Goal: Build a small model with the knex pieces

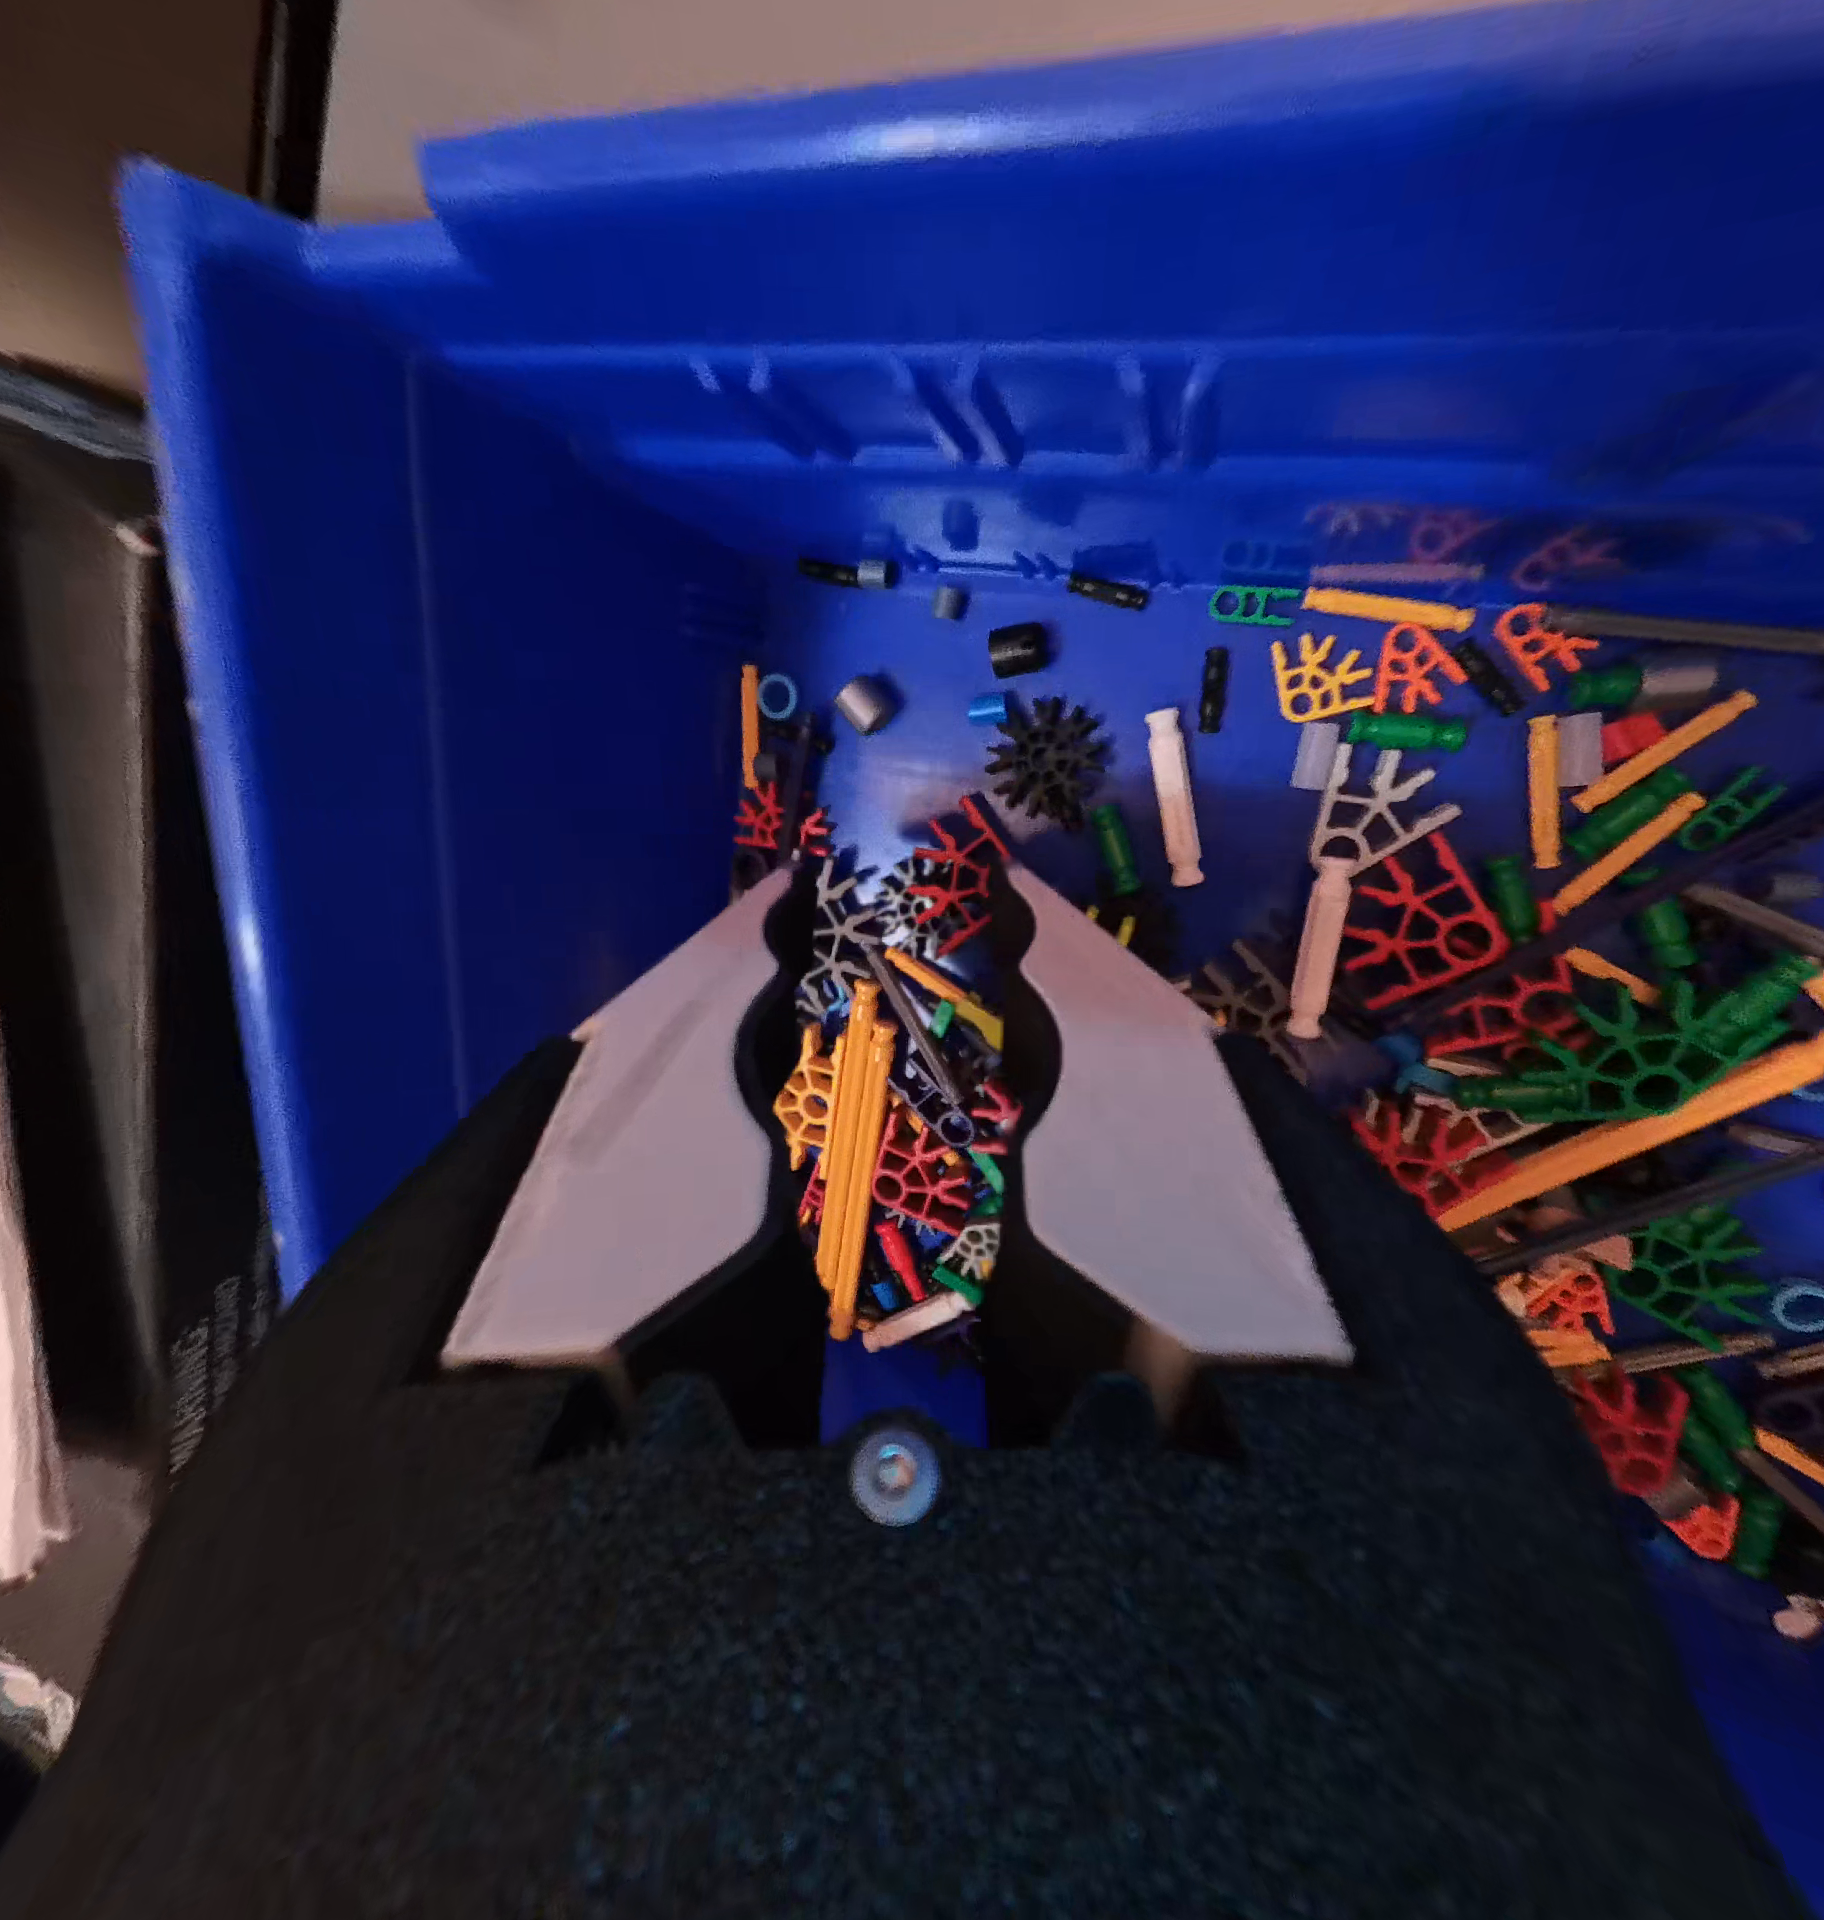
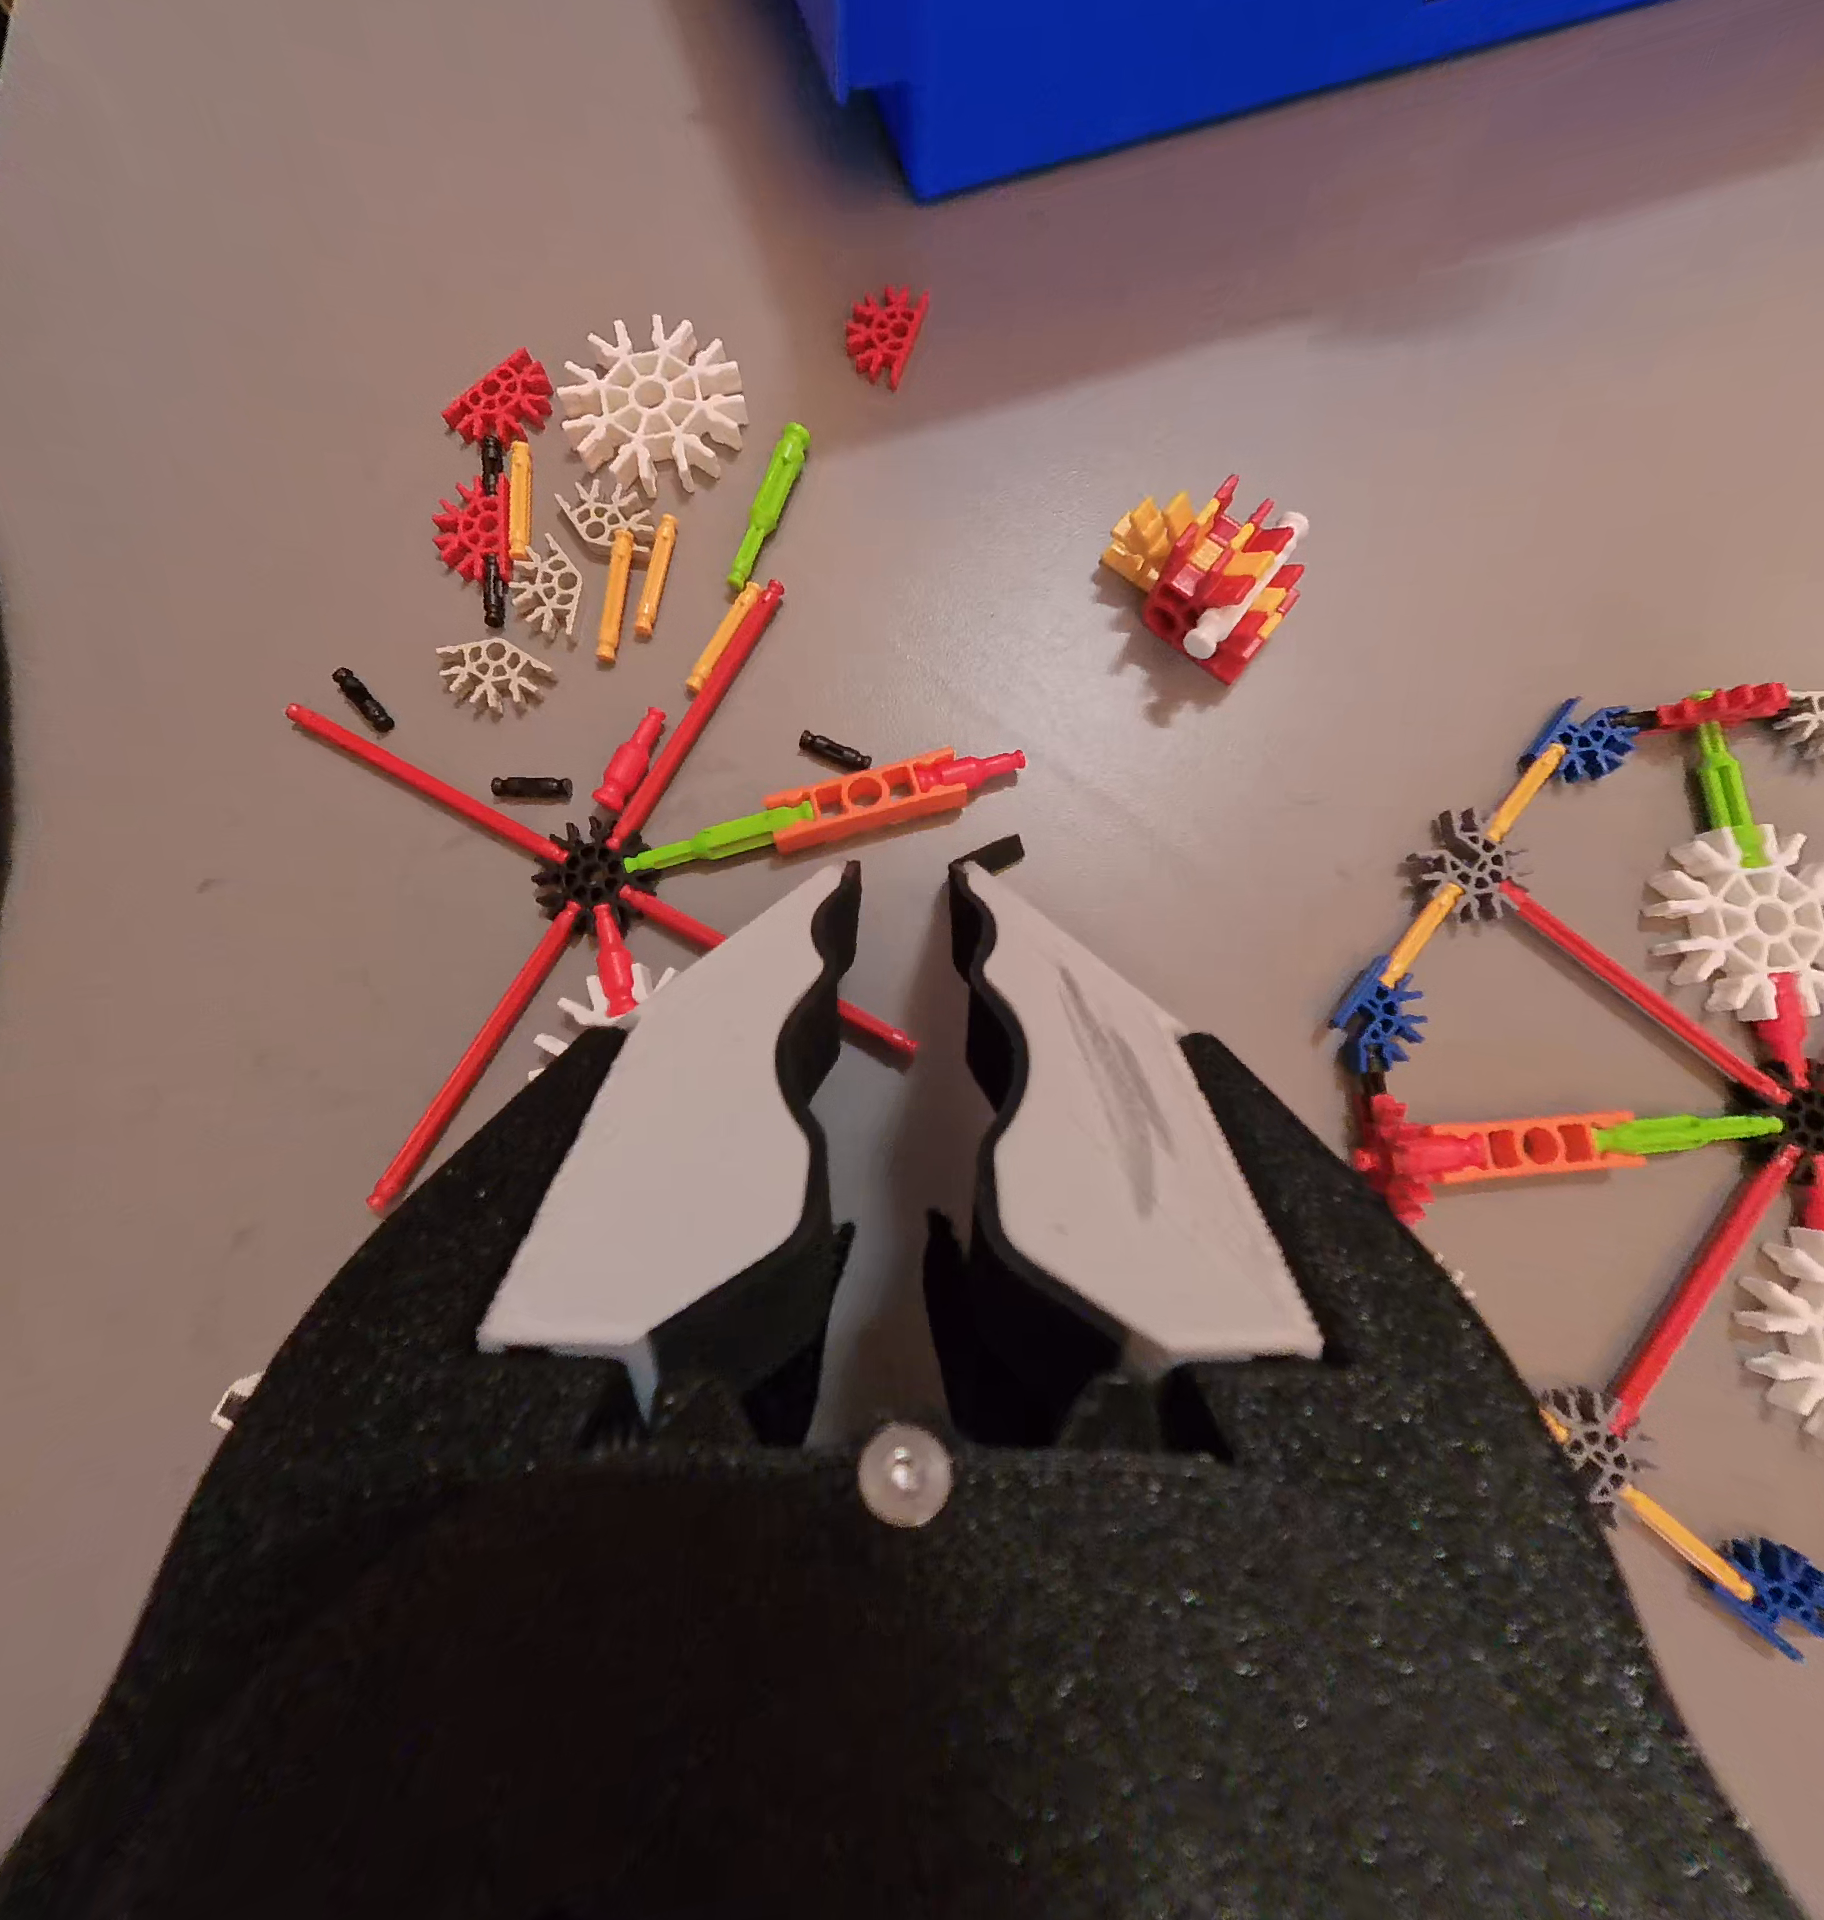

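In the left wrist view my left gripper point(image 1: 900, 878) is open and empty. It reaches into a blue plastic bin point(image 1: 575, 727) and hangs over a heap of coloured construction-toy rods and connectors point(image 1: 1614, 1039). Yellow rods point(image 1: 856, 1143) and red connectors lie below the gap between its fingers. A black round hub point(image 1: 1045, 764) lies just beyond the tips. In the right wrist view my right gripper point(image 2: 903, 873) is open a little and empty above a grey table point(image 2: 264, 260). Just ahead to its left lies a black hub point(image 2: 591, 868) with red rods, a green rod point(image 2: 700, 847) and an orange connector point(image 2: 866, 800).
A partly built wheel point(image 2: 1812, 1117) of rods and white connectors lies at the right. A stacked red and yellow cluster point(image 2: 1214, 582) sits ahead to the right. Loose pieces, among them a white round connector point(image 2: 653, 400), lie ahead to the left. The blue bin point(image 2: 1147, 83) stands at the far edge. The tips of one gripper are about 35 cm away from the tips of the other. My left tips are about 35 cm from the black hub point(image 2: 591, 868), my right tips only 5 cm.
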A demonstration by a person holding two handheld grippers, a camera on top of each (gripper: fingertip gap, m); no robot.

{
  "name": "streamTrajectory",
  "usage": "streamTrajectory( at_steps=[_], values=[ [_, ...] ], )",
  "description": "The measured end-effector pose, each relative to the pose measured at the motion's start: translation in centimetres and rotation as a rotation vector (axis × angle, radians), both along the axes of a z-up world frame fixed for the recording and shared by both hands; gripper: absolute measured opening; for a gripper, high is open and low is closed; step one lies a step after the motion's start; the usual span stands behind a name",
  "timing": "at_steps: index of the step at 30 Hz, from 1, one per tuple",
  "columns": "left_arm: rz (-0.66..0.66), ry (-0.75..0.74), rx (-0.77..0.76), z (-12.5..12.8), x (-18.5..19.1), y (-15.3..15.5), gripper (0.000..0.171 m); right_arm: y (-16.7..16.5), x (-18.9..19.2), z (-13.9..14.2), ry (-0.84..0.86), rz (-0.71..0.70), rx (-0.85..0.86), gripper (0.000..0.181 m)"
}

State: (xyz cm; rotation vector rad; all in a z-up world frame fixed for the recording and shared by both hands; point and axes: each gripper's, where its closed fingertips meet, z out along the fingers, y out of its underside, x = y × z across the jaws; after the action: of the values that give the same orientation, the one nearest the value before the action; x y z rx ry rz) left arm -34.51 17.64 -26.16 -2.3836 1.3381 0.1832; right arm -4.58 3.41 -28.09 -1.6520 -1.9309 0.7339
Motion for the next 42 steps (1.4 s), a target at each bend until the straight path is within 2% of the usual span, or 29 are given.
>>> streamTrajectory(
  at_steps=[2,3,8,11,14,16,18,19,20,22,24,26,28,32,38,42],
  values=[
    [0.022,0.021,-0.029,-1.0,-0.6,0.2,0.040,0.0,0.0,0.0,0.000,0.000,0.000,0.016],
    [0.029,-0.005,-0.040,-1.2,-0.3,0.3,0.035,0.0,0.0,0.1,0.001,-0.001,0.001,0.016],
    [0.063,-0.058,-0.136,-1.8,0.1,-0.2,0.066,0.0,0.1,0.2,0.003,-0.001,0.001,0.017],
    [0.082,-0.082,-0.188,-2.0,0.2,-0.5,0.071,0.0,0.1,0.2,0.002,0.001,0.000,0.017],
    [0.091,-0.114,-0.234,-2.1,0.6,-1.0,0.088,0.0,0.1,0.2,0.003,0.000,0.001,0.016],
    [0.096,-0.112,-0.261,-2.1,0.8,-1.4,0.092,0.0,0.1,0.2,0.003,0.000,0.001,0.016],
    [0.098,-0.117,-0.299,-1.9,0.9,-2.3,0.090,0.0,0.1,0.2,0.003,0.001,0.000,0.017],
    [0.092,-0.121,-0.325,-1.7,1.1,-3.1,0.085,0.0,0.1,0.3,0.003,0.001,0.001,0.017],
    [0.075,-0.125,-0.373,-1.6,1.3,-4.3,0.067,0.0,0.1,0.3,0.003,0.001,0.001,0.016],
    [0.033,-0.090,-0.389,-1.4,1.3,-5.8,0.062,0.0,0.1,0.4,0.006,-0.001,0.001,0.016],
    [0.039,-0.082,-0.311,-0.5,1.2,-5.2,0.048,0.0,0.1,0.4,0.007,0.000,0.001,0.016],
    [0.038,-0.096,-0.261,0.6,1.2,-4.8,0.047,0.0,0.1,0.3,0.004,0.002,0.001,0.017],
    [0.053,-0.050,-0.198,1.5,0.1,-3.9,0.044,0.0,0.1,0.2,0.001,0.002,0.000,0.017],
    [0.081,-0.023,-0.112,2.8,-0.9,-2.0,0.030,0.1,0.1,0.3,0.004,-0.001,0.002,0.017],
    [0.062,0.043,-0.022,2.1,-0.4,0.4,0.027,0.0,0.2,0.4,0.005,0.000,0.006,0.017],
    [0.064,0.091,-0.032,0.4,-0.6,1.2,0.033,0.0,0.2,0.5,0.008,0.000,0.009,0.017]
  ],
)
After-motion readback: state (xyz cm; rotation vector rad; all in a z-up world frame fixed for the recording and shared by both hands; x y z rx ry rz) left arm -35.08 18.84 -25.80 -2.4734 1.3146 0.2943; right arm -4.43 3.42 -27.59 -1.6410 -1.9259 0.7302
